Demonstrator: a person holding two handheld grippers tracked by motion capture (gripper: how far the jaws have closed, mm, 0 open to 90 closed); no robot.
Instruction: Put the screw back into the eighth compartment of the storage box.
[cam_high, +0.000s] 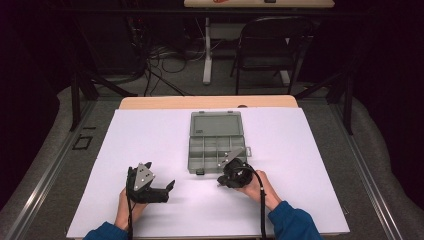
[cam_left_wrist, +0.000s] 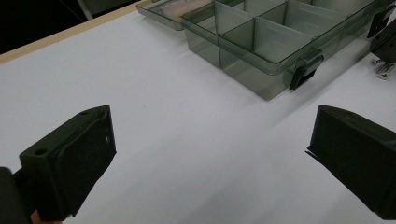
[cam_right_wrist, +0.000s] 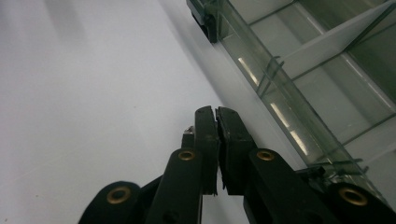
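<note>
Right gripper view: my right fingers (cam_right_wrist: 215, 122) are pinched shut on a small screw (cam_right_wrist: 188, 131), box (cam_right_wrist: 299, 79) wall just to their right; left fingers (cam_left_wrist: 210, 158) gape wide, empty.

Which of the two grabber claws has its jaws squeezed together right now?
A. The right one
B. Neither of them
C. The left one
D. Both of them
A: in the right gripper view the right gripper has its two black jaws pressed together just beside the clear compartment box, while in the left gripper view the left gripper has its jaws standing far apart over the white table.
</note>
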